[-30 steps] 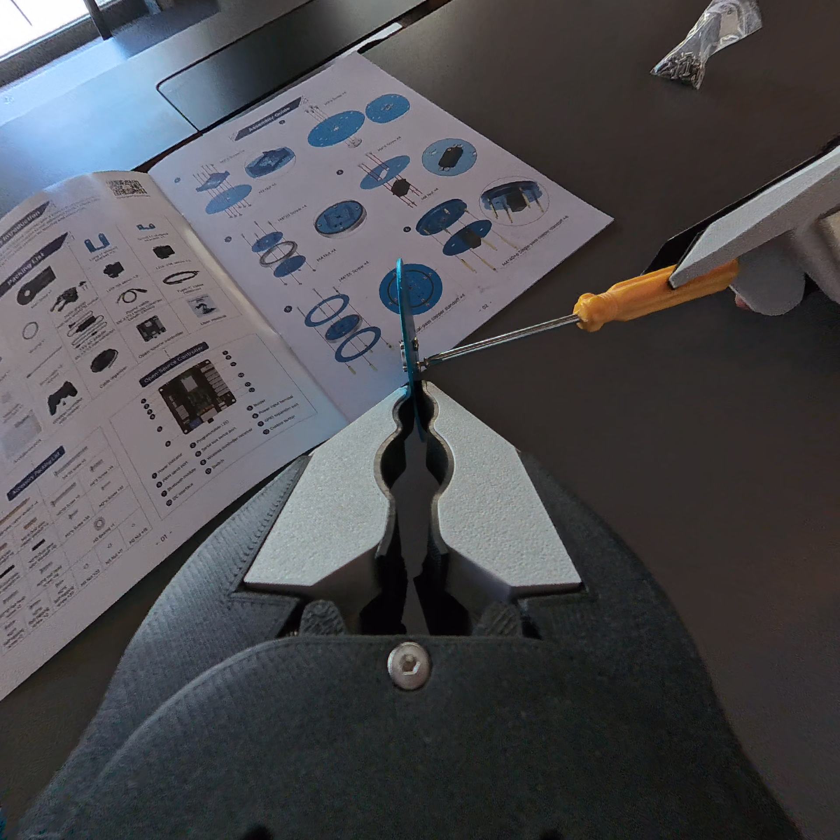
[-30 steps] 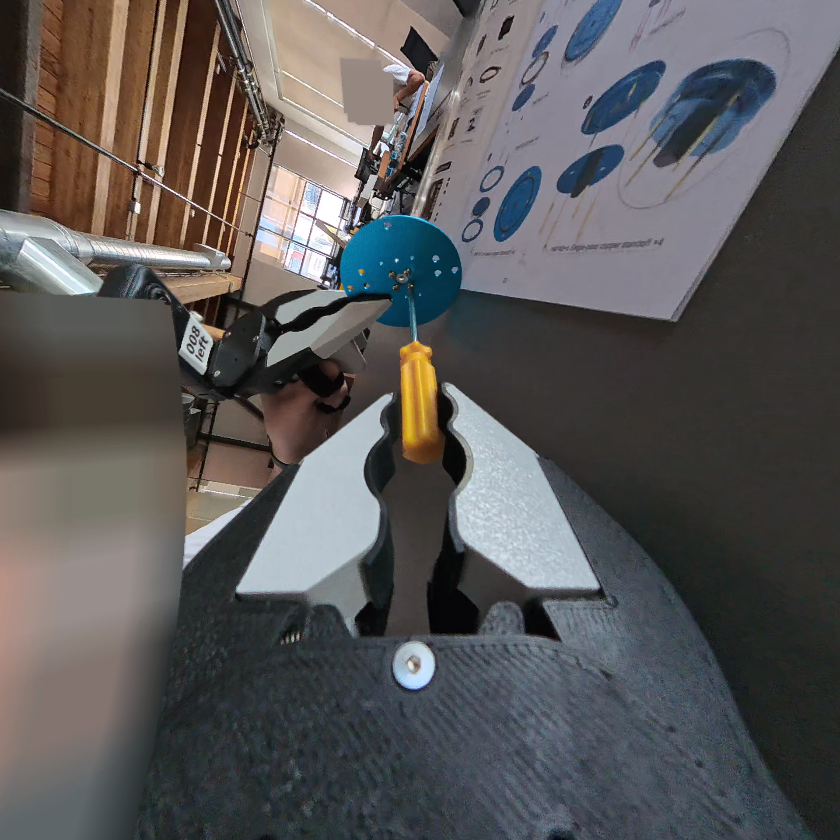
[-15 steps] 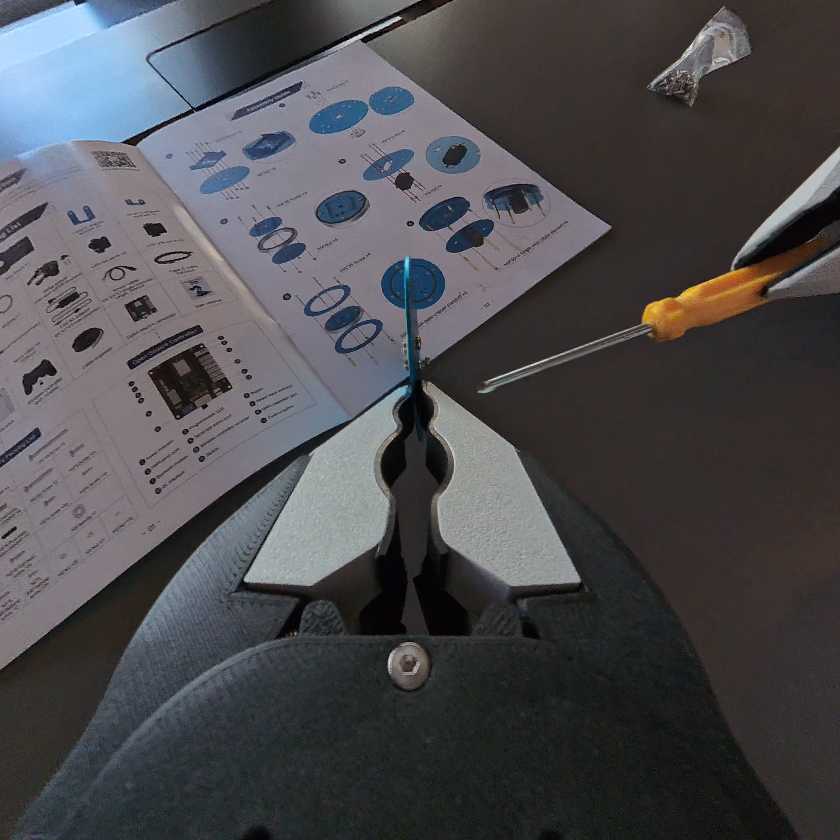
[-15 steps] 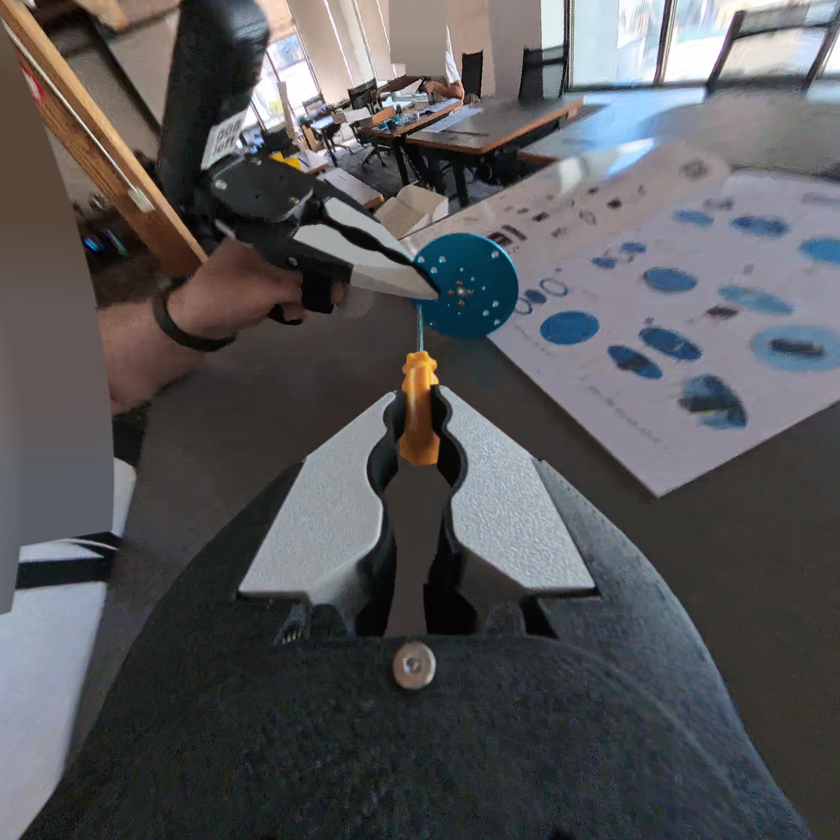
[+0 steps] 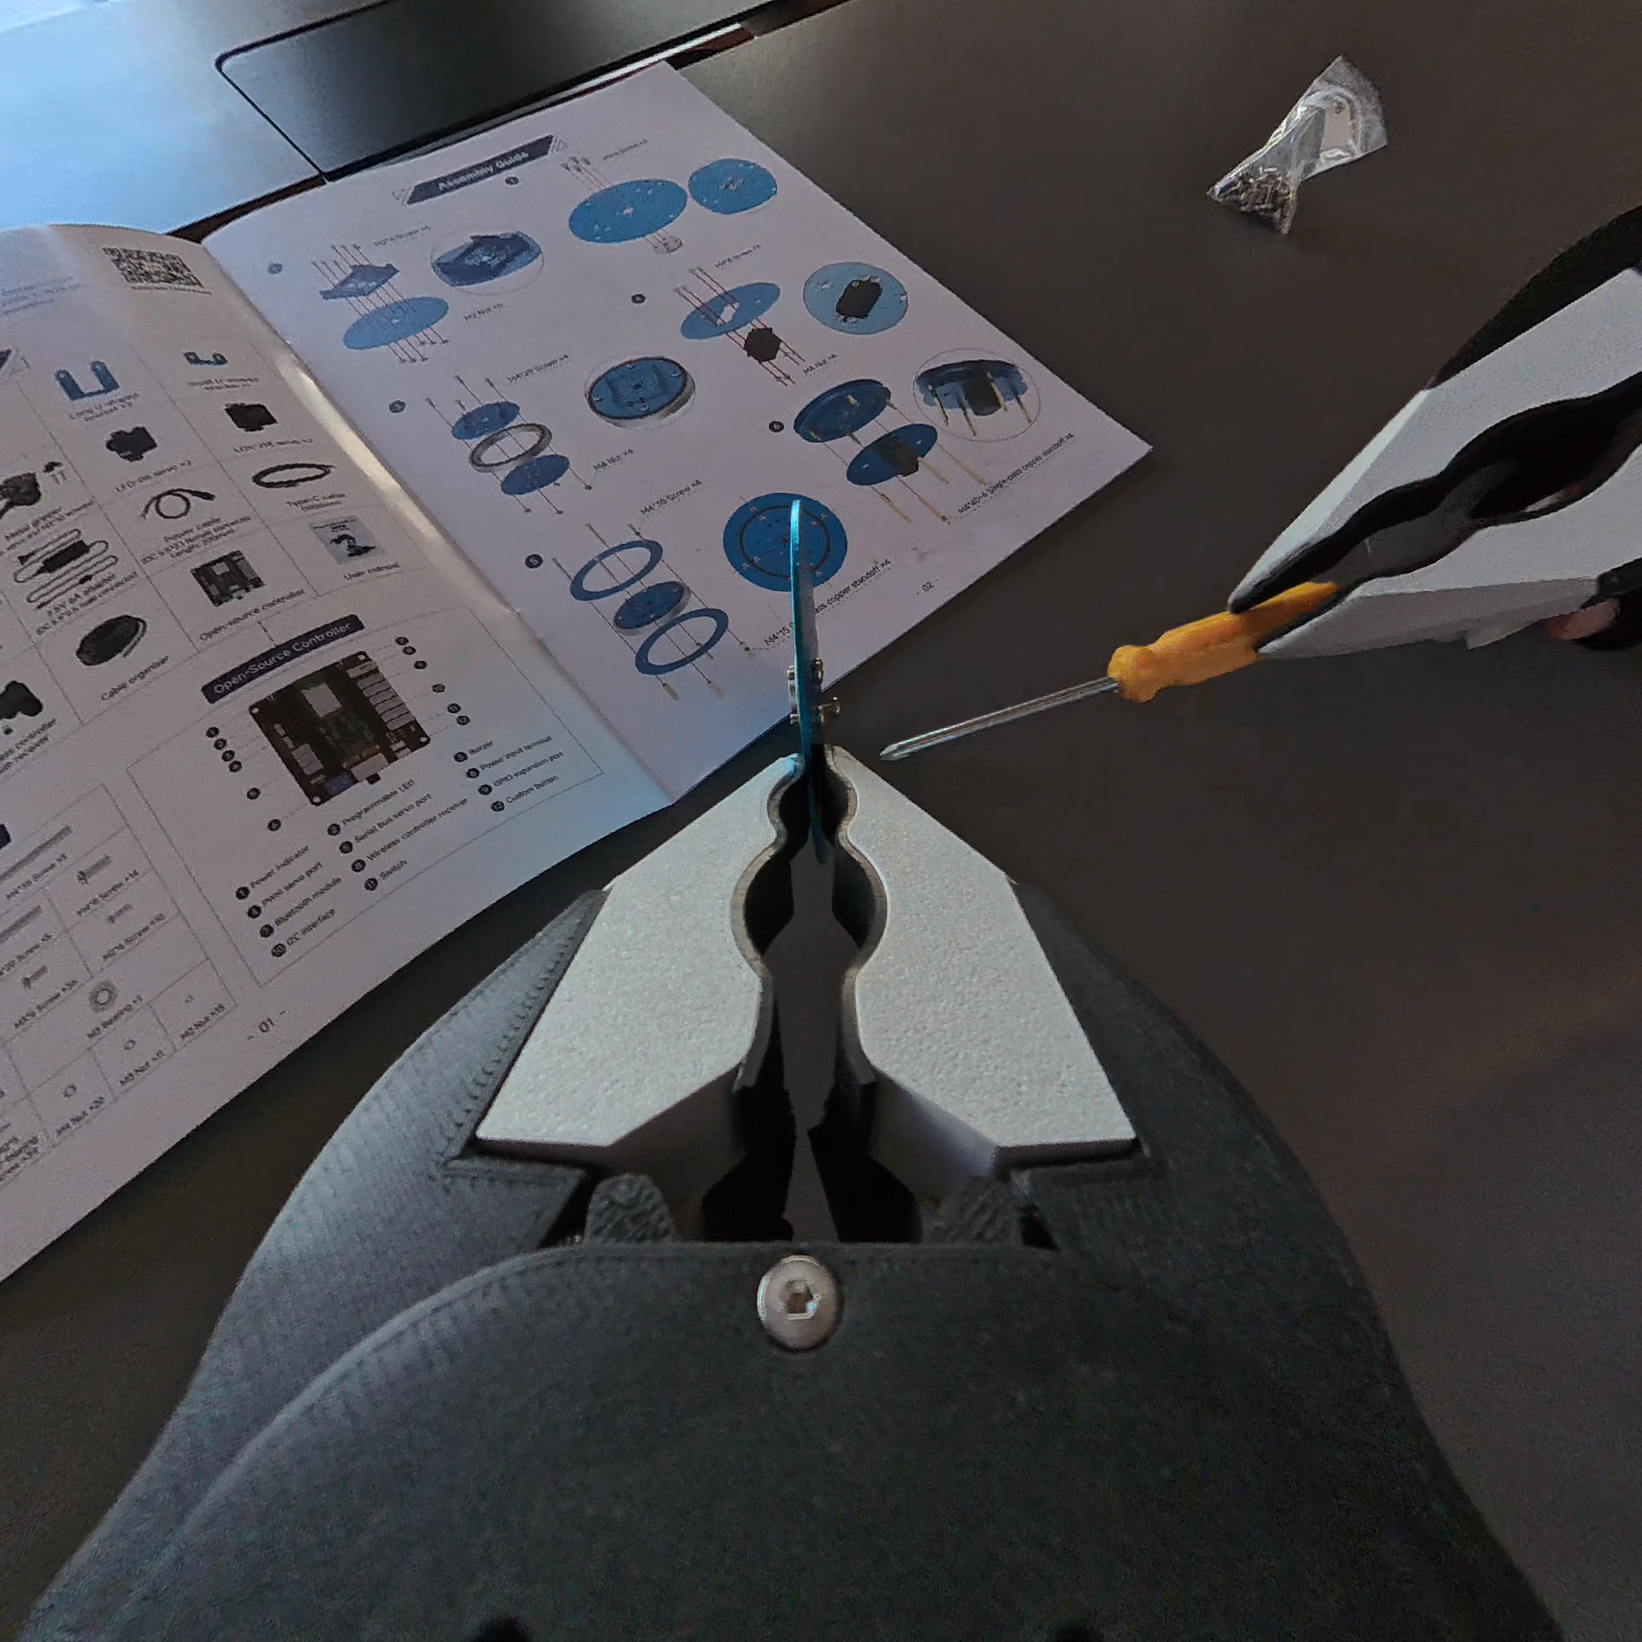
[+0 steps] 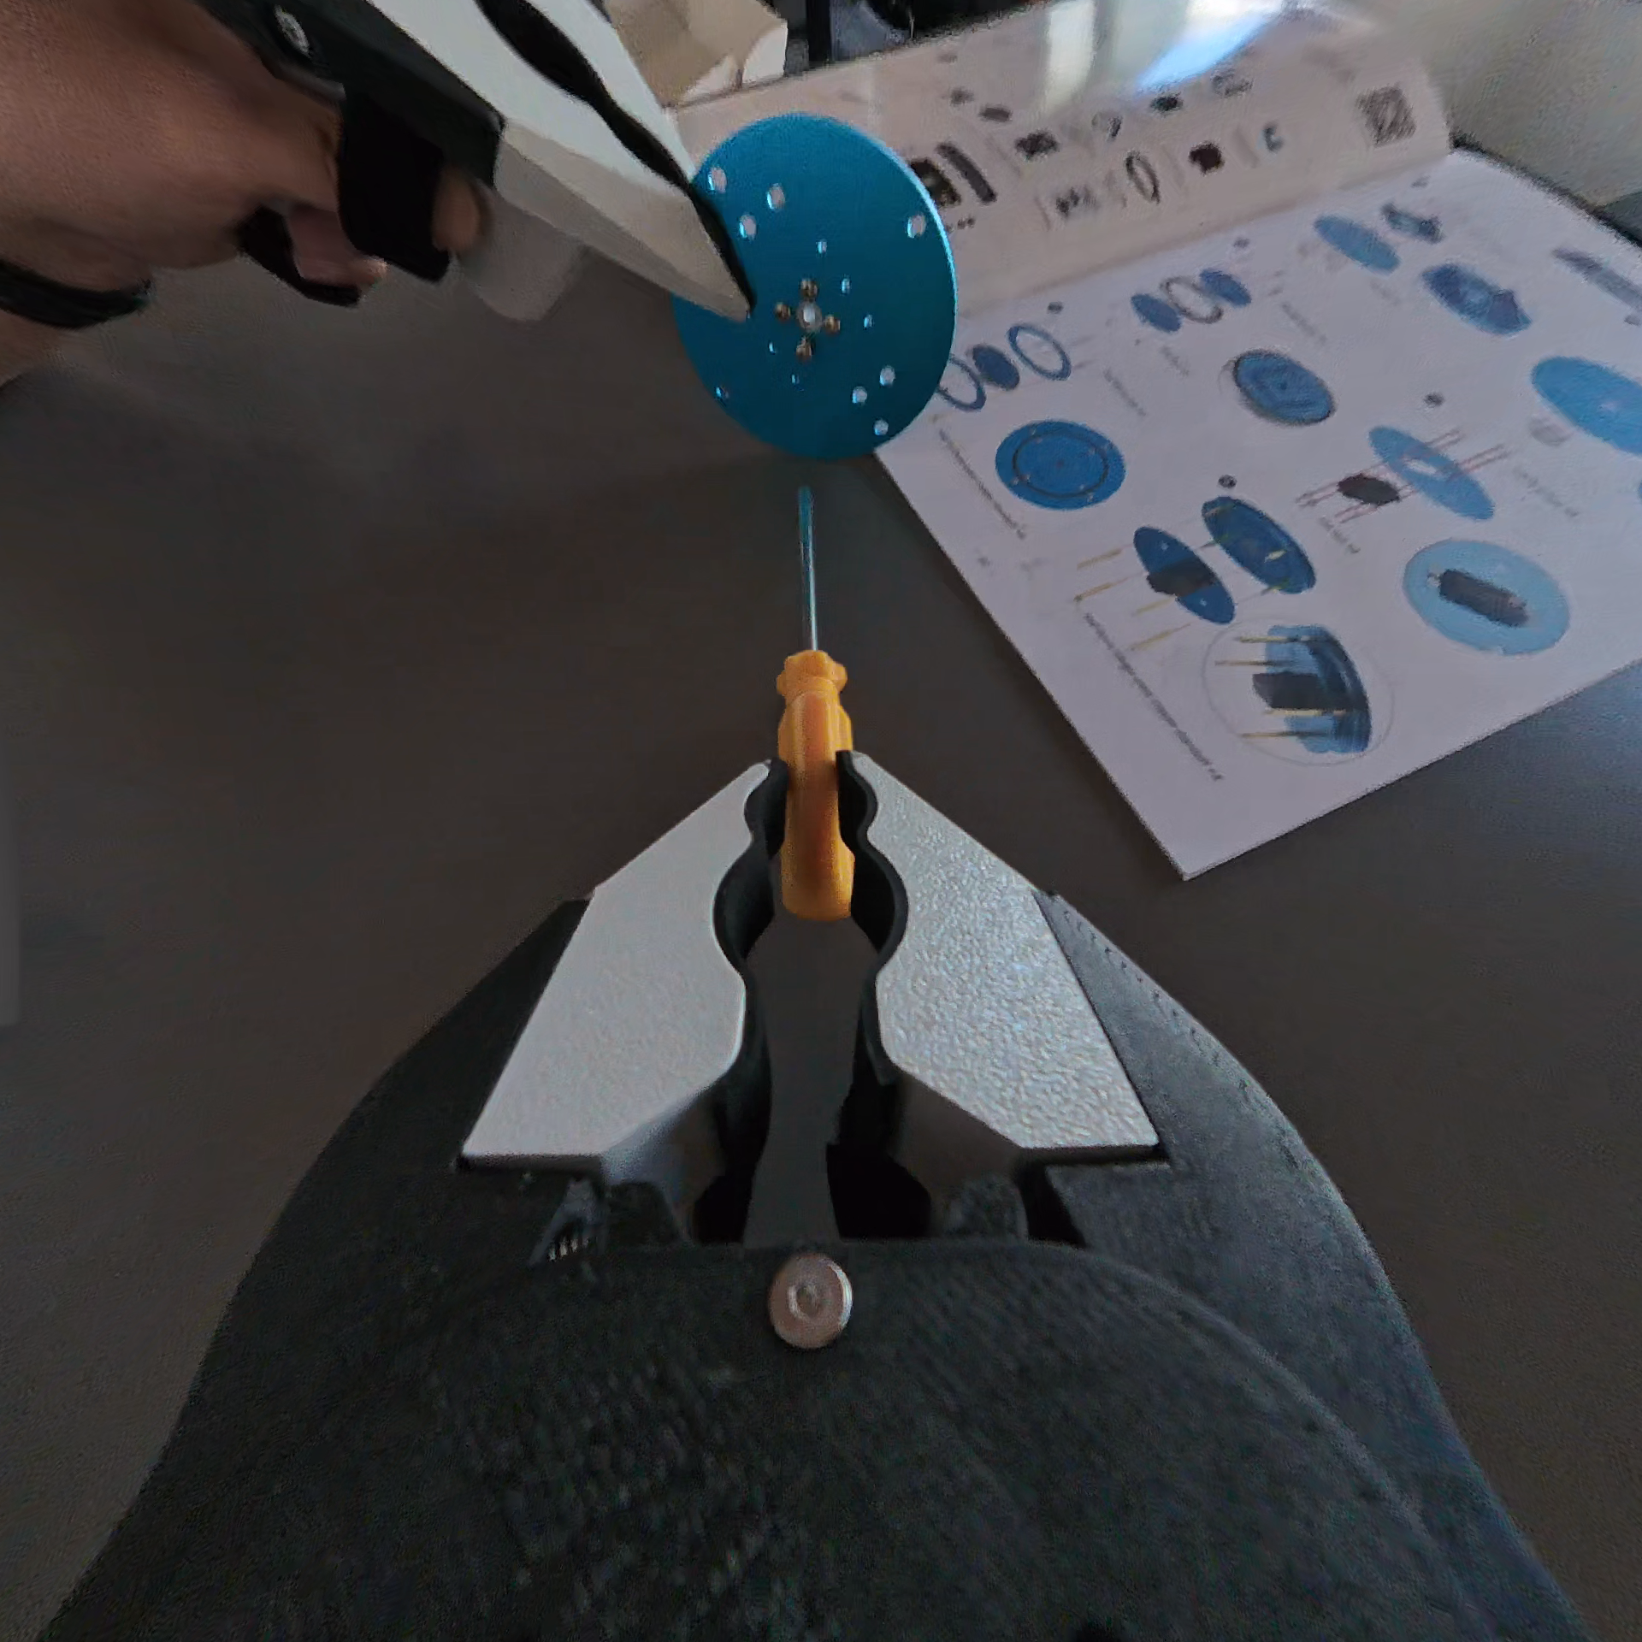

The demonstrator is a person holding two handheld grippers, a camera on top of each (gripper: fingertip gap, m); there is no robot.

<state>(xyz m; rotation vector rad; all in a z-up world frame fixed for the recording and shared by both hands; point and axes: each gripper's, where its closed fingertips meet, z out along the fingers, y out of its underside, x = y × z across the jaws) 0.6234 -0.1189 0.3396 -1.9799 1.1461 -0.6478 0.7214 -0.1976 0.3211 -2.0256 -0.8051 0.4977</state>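
Observation:
My left gripper [image 5: 810,771] is shut on the edge of a thin blue metal disc [image 5: 807,622], held upright and edge-on above the dark table. In the right wrist view the disc [image 6: 835,320] shows its face, with small holes and brass screws at its centre, and the left gripper [image 6: 711,267] clamps its rim. My right gripper [image 6: 810,773] is shut on the orange handle of a small screwdriver [image 6: 813,782]. The screwdriver [image 5: 1191,649] points at the disc, its tip a short way off the disc and just below its lower edge.
An open instruction booklet [image 5: 373,498] lies on the dark table [image 5: 1333,977] beyond and left of the disc; it also shows in the right wrist view [image 6: 1288,498]. A small clear bag of screws [image 5: 1297,151] lies at the far right. A person's hand [image 6: 178,142] holds the left gripper.
The screwdriver tip was on the disc's centre screws a second ago; it has drawn back from the disc. The right gripper has also turned about its axis. The left gripper still holds the disc.

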